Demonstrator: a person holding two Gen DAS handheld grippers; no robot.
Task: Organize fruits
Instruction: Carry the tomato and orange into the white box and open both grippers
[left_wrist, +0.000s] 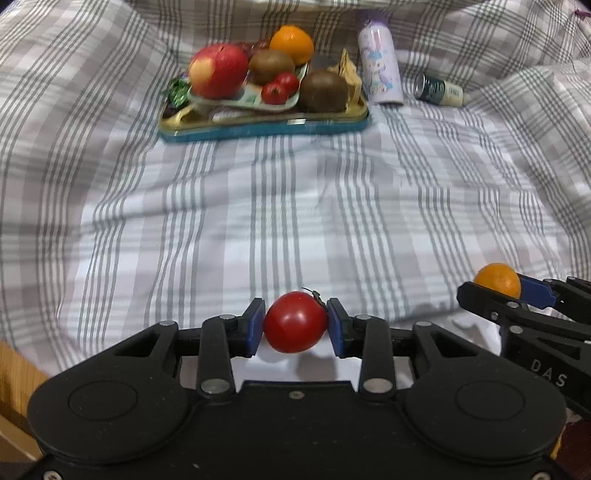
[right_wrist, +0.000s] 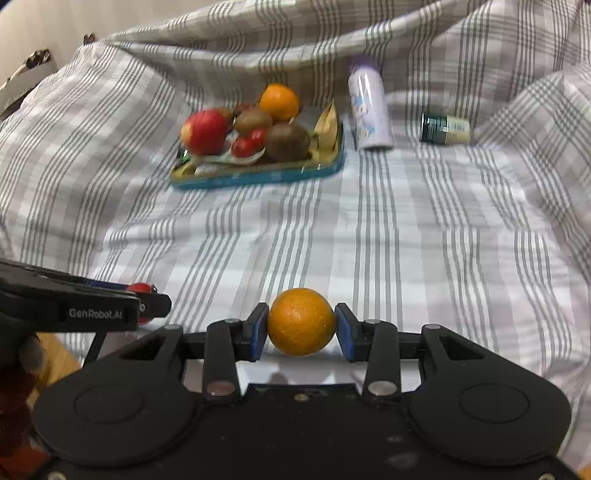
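Blue pads of the left claw (left_wrist: 295, 325) clamp a tomato (left_wrist: 294, 322); the right claw (right_wrist: 301, 326) clamps a small orange (right_wrist: 301, 322). Both hang above the checked bedsheet (left_wrist: 295, 206). Farther off, the blue tray (left_wrist: 266, 127) holds blurred fruit, probably kiwis among them, beside a bottle (left_wrist: 380, 66).

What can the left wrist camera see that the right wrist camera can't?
Only the left wrist view shows the red tomato whole, squeezed in the left gripper. Only the right wrist view shows the small orange whole, clamped in the right gripper, plus a fingertip at the left edge. Both show the blue tray of fruit, the purple bottle, the small jar and the striped sheet.
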